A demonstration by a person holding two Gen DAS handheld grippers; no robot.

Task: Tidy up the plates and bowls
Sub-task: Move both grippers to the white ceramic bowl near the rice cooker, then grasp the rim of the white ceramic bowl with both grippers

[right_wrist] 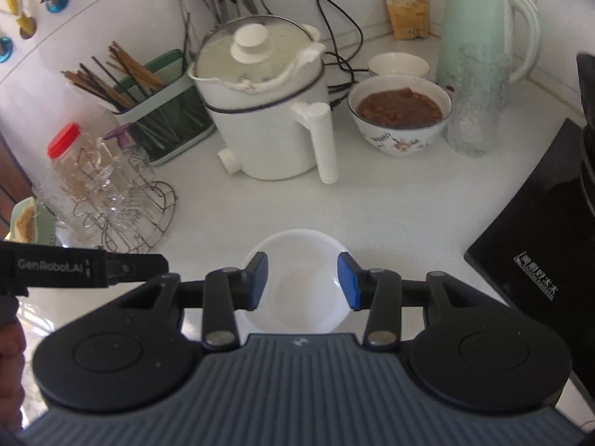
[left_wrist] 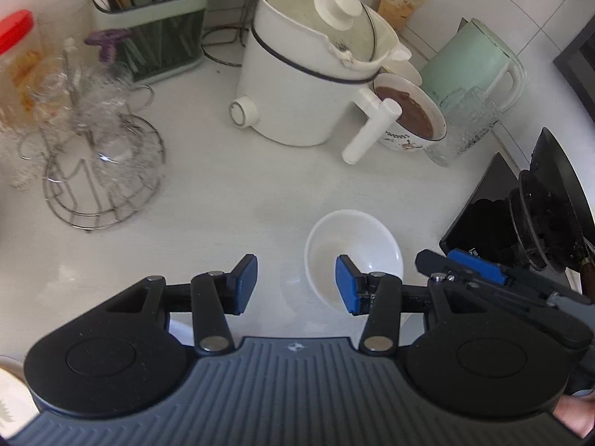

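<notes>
Early stage: empty white bowl (right_wrist: 297, 278) loose on counter (right_wrist: 390, 215), right gripper (right_wrist: 302, 280) spread above it, left gripper (left_wrist: 295, 284) spread, empty; filled bowl (right_wrist: 399, 111) untouched, nothing stacked

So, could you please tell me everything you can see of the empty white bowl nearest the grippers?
The empty white bowl is plain, round and glossy, looking like ceramic or melamine, with a faint mark at its bottom. It stands upright on the white countertop, apart from the other dishes. The right gripper hangs open above it, one blue pad to each side; whether they touch the rim cannot be told. The left gripper is open just beside it.
</notes>
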